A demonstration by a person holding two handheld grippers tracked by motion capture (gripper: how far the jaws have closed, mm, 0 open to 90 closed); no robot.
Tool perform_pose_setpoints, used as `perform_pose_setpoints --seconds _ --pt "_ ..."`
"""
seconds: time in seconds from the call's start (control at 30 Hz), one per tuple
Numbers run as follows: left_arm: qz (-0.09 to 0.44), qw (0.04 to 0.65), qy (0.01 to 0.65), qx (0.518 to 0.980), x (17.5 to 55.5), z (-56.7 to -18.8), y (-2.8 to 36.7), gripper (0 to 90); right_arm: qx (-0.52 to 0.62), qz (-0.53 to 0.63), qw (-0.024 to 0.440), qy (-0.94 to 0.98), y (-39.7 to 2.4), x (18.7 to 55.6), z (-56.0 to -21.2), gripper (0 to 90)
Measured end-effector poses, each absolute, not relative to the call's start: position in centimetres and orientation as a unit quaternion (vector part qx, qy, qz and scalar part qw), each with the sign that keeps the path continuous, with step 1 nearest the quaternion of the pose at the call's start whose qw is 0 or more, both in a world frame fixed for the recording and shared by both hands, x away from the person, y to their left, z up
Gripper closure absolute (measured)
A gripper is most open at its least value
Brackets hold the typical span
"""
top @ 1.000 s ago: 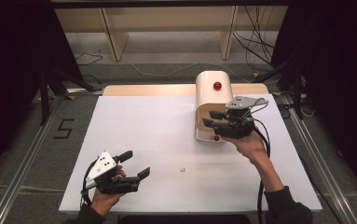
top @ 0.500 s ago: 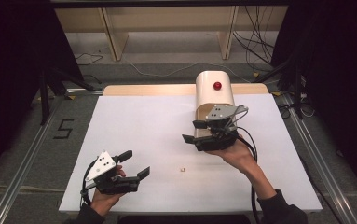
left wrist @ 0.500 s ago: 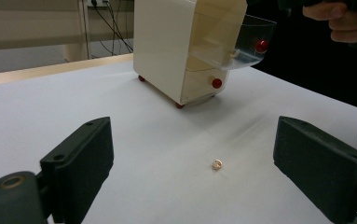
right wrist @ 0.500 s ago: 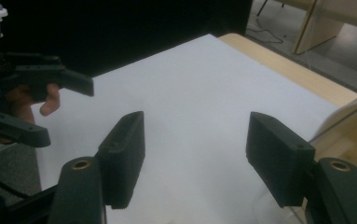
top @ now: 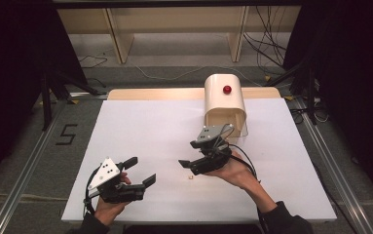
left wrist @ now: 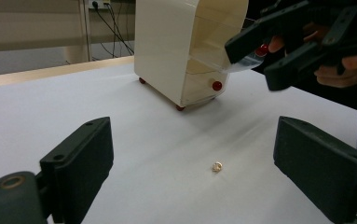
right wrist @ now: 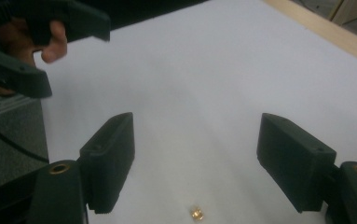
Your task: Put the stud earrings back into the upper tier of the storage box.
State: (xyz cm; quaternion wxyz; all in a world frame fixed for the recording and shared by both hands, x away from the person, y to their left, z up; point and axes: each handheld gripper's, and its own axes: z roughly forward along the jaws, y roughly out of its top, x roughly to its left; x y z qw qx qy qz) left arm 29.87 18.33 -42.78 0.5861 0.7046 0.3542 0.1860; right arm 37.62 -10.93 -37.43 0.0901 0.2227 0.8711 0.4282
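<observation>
Two grippers, left point(top: 136, 171) and right point(top: 192, 156), jaws spread, empty. Bead point(top: 190, 177) on table point(top: 140, 126), six o'clock of right gripper, cabinet point(top: 224, 105) at twelve. Risk: tiny bead skidding from closing jaws.

The high view looks down the white table point(top: 140, 126); both gripper views skim low, sharing a small gold bead point(left wrist: 217, 166).

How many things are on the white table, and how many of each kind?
Cream cabinet with red knobs: 1
Tiny gold bit on the table: 1
Black tools held in hands: 2, the left tool and the right tool
Total: 4
</observation>
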Motion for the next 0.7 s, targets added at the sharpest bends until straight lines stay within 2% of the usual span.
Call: perform_pose_setpoints --seconds 0.7 --pt "0.186 0.587 0.354 0.704 29.9 -42.8 18.3 11.5 0.215 0.349 0.080 0.909 -9.3 38.3 -42.3 31.9"
